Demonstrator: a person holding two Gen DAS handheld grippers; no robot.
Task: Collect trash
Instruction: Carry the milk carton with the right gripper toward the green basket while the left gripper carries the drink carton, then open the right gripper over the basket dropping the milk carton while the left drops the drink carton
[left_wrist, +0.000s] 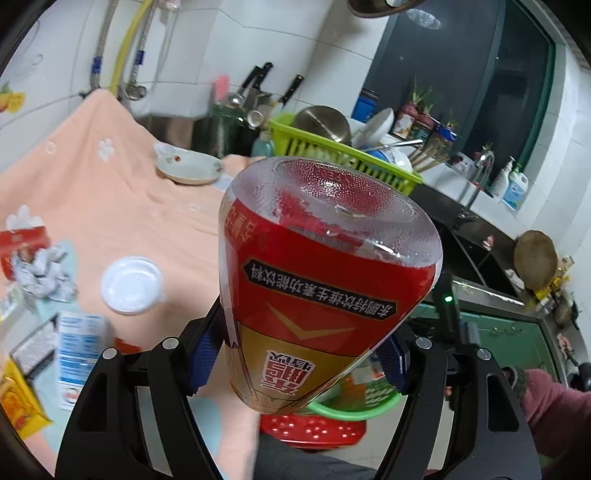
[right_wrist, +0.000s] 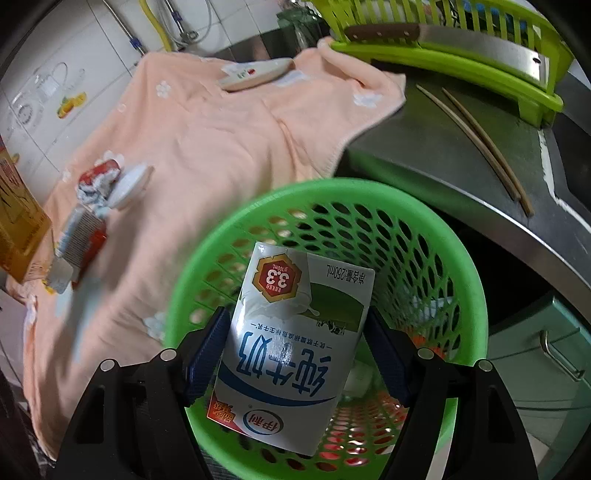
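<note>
Right hand-held gripper (right_wrist: 295, 354) gripping milk carton (right_wrist: 291, 347) directly above green basket (right_wrist: 461, 280); left hand-held gripper (left_wrist: 299, 354) gripping bottle (left_wrist: 321, 280), farther off.

Right gripper (right_wrist: 295, 350): two black arms with blue pads, closed on either side of a milk carton.
Milk carton (right_wrist: 291, 347): white, blue and green, printed text upside down, tilted, held directly over the basket.
Basket (right_wrist: 465, 266): round green mesh plastic, just ahead of and below the gripper; pale items lie at its bottom.
Towel (right_wrist: 207, 158): peach cloth spread over the counter, ahead and to the left.
Trash pile (right_wrist: 92, 206): crumpled paper, a white lid and wrappers, far left on the towel.
Dish (right_wrist: 255, 75): shallow, floral, far ahead on the towel.
Chopsticks (right_wrist: 480, 144): a pair on the steel counter, ahead right.
Cleaver (right_wrist: 461, 44): resting on a lime dish rack (right_wrist: 532, 99), far ahead right.
</note>
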